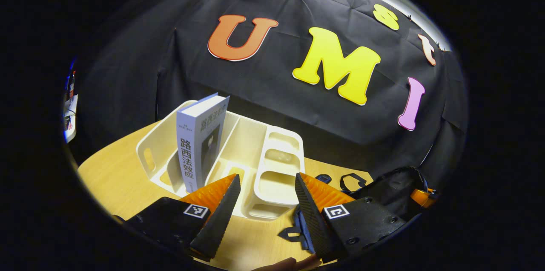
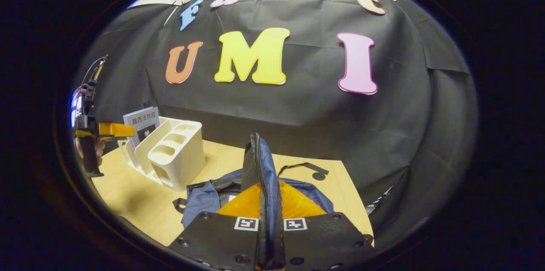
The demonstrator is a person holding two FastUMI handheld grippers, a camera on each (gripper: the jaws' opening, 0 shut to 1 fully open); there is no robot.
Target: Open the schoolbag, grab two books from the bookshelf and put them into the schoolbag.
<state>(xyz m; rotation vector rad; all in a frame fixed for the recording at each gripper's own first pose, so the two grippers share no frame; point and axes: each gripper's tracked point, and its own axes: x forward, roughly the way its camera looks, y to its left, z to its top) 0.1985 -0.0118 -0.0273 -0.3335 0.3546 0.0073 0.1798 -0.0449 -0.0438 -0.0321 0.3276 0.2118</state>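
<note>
In the left gripper view, the left gripper [image 1: 266, 203] has its fingers [image 1: 221, 215] spread wide with nothing between them. They hang over the table [image 1: 115, 177], just short of the near end of the rack [image 1: 272, 164], a cream plastic bookshelf with several slots and a column of small cups at its near end. One book [image 1: 200, 143] stands upright in a slot on the rack's left side, spine toward the camera, leaning slightly right. To the right of the fingers lies part of the bag [image 1: 391, 190], dark, with a strap loop [image 1: 351, 181] on the table beside it. Past the bag's far edge shows a small part of the right gripper [image 1: 421, 196].

In the right gripper view, the right gripper [image 2: 267, 237] has its fingers closed tight on the bag's [image 2: 208, 198] zipper edge [image 2: 257, 164], both pressing on it from either side. The edge rises upright between them, lifted above the rest of the blue bag, which lies slack on the table [image 2: 140, 207] in front and to both sides. A black strap [image 2: 304, 166] trails off the bag toward the far right of the table. Left of the bag, a little apart from it, stands the rack [image 2: 174, 156], with the book [image 2: 142, 122] upright at its far left end. Farther left, at the edge of the view, the left gripper [image 2: 113, 129] is held by a hand [image 2: 98, 148] above the table, level with the rack and near the book.
</note>
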